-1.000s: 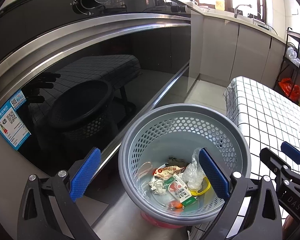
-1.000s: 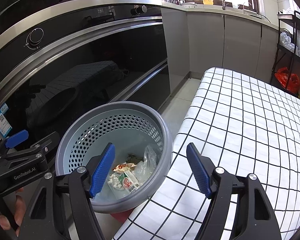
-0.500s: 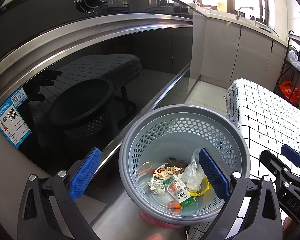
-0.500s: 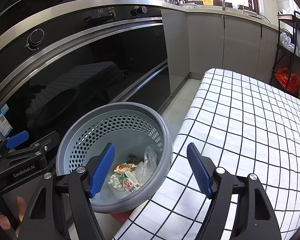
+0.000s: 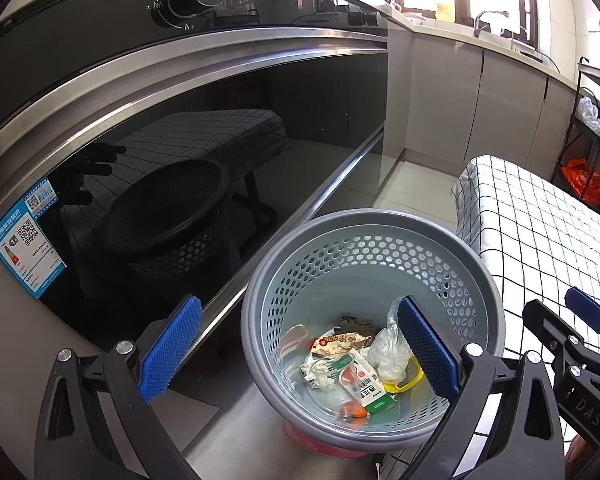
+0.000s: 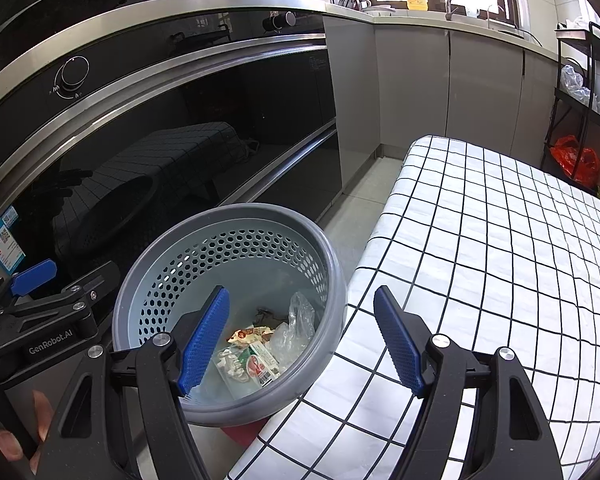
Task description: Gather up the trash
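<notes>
A grey perforated trash basket (image 5: 372,240) stands on the floor between the oven front and the table; it also shows in the right wrist view (image 6: 236,220). Inside lie several pieces of trash: a clear plastic bag (image 5: 388,354), printed wrappers (image 5: 364,386) and crumpled paper (image 5: 320,372); the same trash shows in the right wrist view (image 6: 260,356). My left gripper (image 5: 300,352) is open and empty above the basket's near left rim. My right gripper (image 6: 300,340) is open and empty above the basket's right rim and the table edge.
A black glass oven front (image 5: 204,152) with a steel handle rail runs along the left. A table with a white checked cloth (image 6: 500,260) is on the right. A black rack with an orange bag (image 6: 574,160) stands at the far right.
Both grippers have drifted slightly; the view of the basket shifted a little. Both stay open and empty, and the trash in the basket has not moved.
</notes>
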`<state>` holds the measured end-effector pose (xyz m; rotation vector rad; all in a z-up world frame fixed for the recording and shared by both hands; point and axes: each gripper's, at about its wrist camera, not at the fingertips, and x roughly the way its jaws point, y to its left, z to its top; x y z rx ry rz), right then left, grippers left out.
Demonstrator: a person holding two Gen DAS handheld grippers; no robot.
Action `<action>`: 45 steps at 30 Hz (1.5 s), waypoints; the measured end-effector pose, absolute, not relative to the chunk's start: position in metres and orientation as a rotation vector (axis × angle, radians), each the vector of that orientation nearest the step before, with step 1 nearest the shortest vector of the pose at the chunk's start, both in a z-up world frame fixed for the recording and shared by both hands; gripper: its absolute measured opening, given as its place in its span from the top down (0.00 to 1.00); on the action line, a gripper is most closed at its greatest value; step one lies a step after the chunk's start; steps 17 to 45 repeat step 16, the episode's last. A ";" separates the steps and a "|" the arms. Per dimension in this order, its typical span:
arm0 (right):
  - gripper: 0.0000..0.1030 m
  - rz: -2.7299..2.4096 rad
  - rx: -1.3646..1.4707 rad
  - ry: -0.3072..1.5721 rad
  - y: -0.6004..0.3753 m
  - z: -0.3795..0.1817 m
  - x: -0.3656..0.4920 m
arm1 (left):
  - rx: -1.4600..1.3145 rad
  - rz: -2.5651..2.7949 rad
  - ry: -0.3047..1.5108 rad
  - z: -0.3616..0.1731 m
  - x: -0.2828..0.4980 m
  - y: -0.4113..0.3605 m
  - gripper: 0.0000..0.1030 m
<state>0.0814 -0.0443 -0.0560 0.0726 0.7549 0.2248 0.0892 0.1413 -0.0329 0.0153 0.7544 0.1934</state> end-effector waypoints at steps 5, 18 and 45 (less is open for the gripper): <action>0.31 0.224 0.073 0.753 -0.044 -0.056 0.081 | 0.014 0.194 0.753 -0.033 0.090 0.142 0.06; 0.31 0.224 0.072 0.752 -0.044 -0.056 0.081 | 0.010 0.186 0.763 -0.034 0.091 0.142 0.06; 0.31 0.224 0.072 0.752 -0.044 -0.056 0.081 | 0.010 0.186 0.763 -0.034 0.091 0.142 0.06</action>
